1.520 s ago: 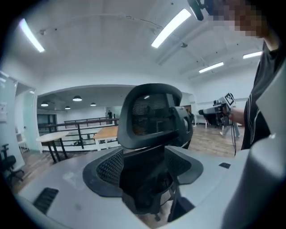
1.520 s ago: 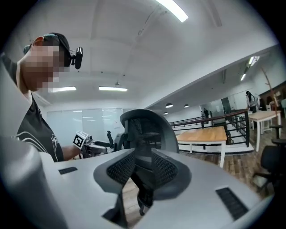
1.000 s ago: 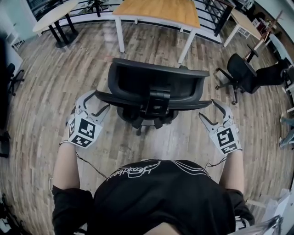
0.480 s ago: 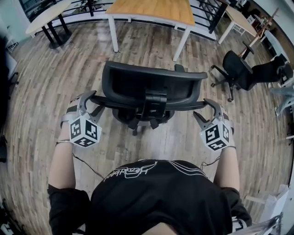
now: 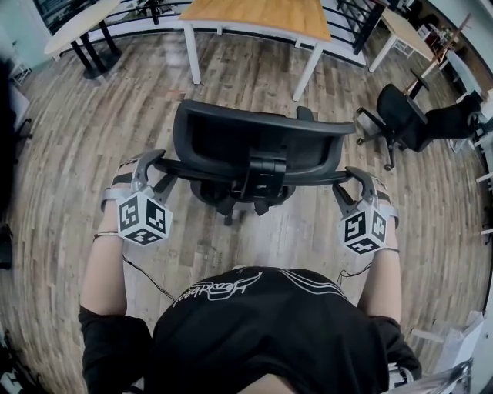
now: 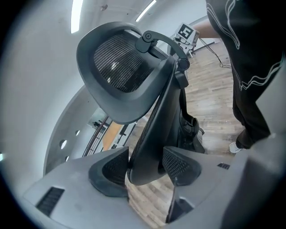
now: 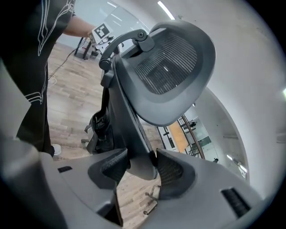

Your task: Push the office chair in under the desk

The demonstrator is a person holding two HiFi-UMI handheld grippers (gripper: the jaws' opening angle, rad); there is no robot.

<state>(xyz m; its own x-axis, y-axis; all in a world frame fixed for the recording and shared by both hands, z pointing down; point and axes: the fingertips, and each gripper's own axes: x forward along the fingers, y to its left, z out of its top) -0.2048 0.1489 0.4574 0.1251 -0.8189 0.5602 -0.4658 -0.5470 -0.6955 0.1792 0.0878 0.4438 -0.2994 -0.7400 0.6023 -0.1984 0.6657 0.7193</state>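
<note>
Black plastic and fine mesh make up the black office chair (image 5: 254, 142): a wide curved backrest with a smooth hard rim, and above it a rounded mesh headrest (image 6: 120, 67) on a bent arm. It stands on the pale plank floor (image 5: 77, 131), short of the wood-topped desk (image 5: 254, 15) with white legs, which lies beyond the chair and apart from it. The left gripper (image 5: 159, 171) clamps the chair back's left rim between ribbed dark pads; the right gripper (image 5: 347, 183) clamps the right rim likewise. Both sets of jaws have just been closing onto that rim. Bare forearms (image 5: 104, 269) reach forward on either side of the chair back, grippers tilted downward, marker cubes (image 5: 143, 218) facing up
</note>
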